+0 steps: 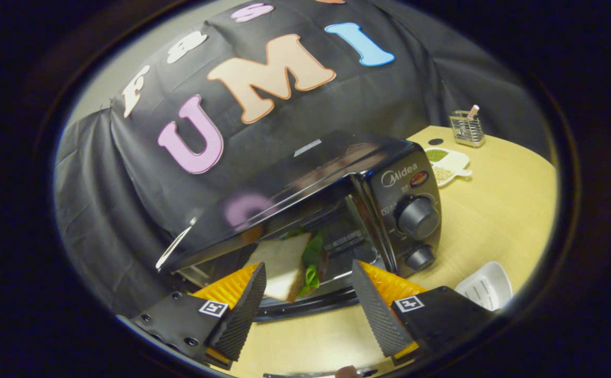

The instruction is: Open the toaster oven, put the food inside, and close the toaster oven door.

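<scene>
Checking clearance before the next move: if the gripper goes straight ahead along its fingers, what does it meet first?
Most likely the white-bread sandwich with green lettuce, just ahead between the open gripper fingers, at the mouth of the black toaster oven. The oven's lowered door edge may come first; depth is unclear.

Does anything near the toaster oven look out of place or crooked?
The sandwich stands tilted on edge in the toaster oven opening, with green leaves sticking out of its side. The open gripper has its fingers either side of it, not pressing.
</scene>
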`<state>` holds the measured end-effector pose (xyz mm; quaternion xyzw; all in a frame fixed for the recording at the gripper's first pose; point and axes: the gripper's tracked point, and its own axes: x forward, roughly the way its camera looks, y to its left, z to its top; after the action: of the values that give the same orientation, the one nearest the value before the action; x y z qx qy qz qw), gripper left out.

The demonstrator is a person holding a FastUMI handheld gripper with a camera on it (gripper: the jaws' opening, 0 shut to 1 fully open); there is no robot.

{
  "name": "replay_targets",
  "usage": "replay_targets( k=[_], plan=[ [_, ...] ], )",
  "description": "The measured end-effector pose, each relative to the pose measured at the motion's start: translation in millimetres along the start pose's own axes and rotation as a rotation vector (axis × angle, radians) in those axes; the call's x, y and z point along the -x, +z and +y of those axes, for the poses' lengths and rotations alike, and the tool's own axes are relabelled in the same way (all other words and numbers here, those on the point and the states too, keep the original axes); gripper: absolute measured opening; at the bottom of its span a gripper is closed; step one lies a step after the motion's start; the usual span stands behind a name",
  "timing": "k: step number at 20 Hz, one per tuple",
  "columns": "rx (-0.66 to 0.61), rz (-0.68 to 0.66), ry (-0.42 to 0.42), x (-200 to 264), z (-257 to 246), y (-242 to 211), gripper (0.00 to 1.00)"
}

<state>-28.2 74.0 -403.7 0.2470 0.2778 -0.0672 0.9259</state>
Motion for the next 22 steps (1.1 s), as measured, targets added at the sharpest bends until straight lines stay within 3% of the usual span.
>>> replay_targets(
  k=[12, 22],
  plan=[
    [0.185, 0.408, 0.163, 92.7, 38.6, -102.3, 0.99],
    [0.286, 0.62, 0.123, 136.4, -2.5, -143.6, 0.99]
  ],
)
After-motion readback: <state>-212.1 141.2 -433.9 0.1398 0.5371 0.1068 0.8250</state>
